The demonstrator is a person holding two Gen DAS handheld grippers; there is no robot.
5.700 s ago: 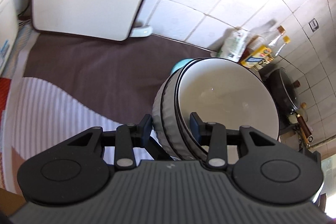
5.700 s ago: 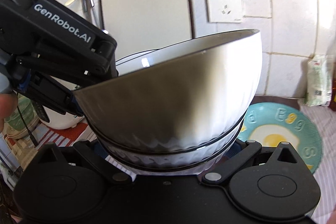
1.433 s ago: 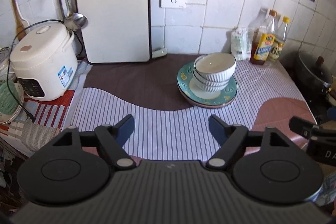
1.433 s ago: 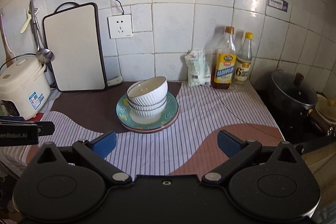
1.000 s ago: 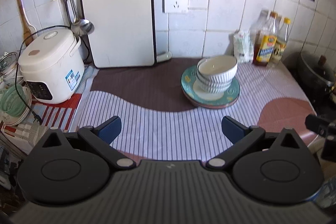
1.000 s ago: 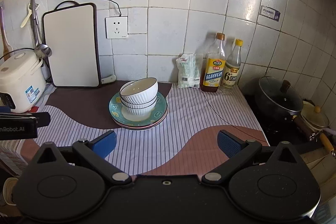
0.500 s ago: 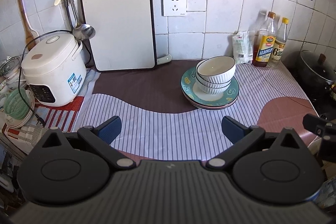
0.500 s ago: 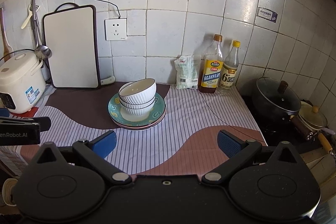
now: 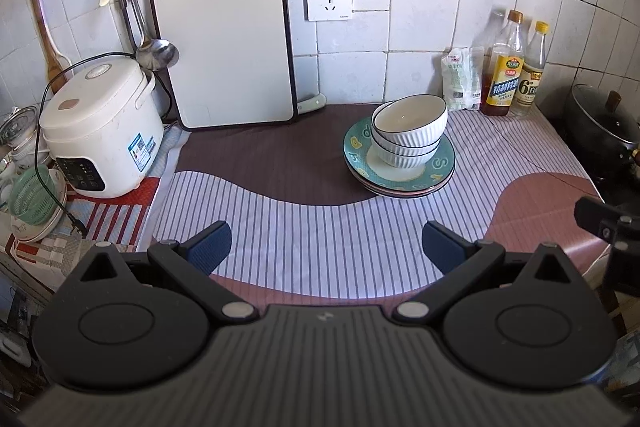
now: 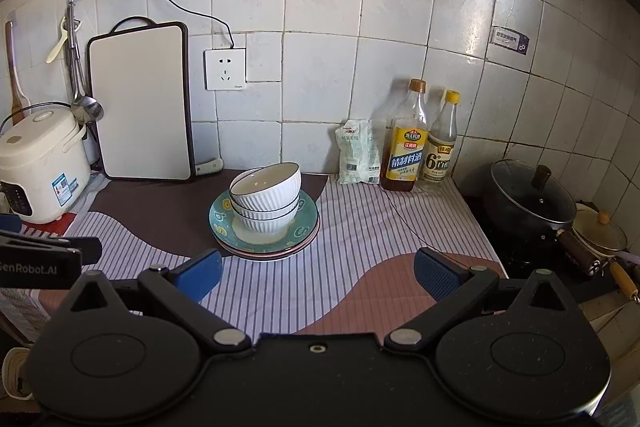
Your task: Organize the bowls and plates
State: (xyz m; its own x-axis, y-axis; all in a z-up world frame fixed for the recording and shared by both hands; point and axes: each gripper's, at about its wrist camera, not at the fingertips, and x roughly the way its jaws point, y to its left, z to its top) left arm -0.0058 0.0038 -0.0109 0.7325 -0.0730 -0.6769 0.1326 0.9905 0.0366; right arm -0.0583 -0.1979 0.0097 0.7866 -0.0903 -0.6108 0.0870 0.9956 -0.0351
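Two white ribbed bowls (image 9: 409, 131) sit nested, the top one tilted, on a stack of plates with a teal plate (image 9: 358, 155) uppermost, at the back middle of the counter. The same bowls (image 10: 267, 199) and the teal plate (image 10: 304, 223) show in the right wrist view. My left gripper (image 9: 326, 243) is open and empty, well in front of the stack. My right gripper (image 10: 318, 271) is open and empty, also pulled back from it. The right gripper's body shows at the right edge of the left wrist view (image 9: 608, 223).
A white rice cooker (image 9: 96, 131) stands at the left. A white cutting board (image 9: 224, 55) leans on the tiled wall. Two bottles (image 9: 516, 67) and a packet (image 9: 460, 83) stand at the back right. A black lidded pot (image 10: 528, 203) sits on the stove at the right.
Both grippers let go of the bowls, which now rest on the plates, opened wide and drew back from the stack. Over the last second they pulled back only a little more.
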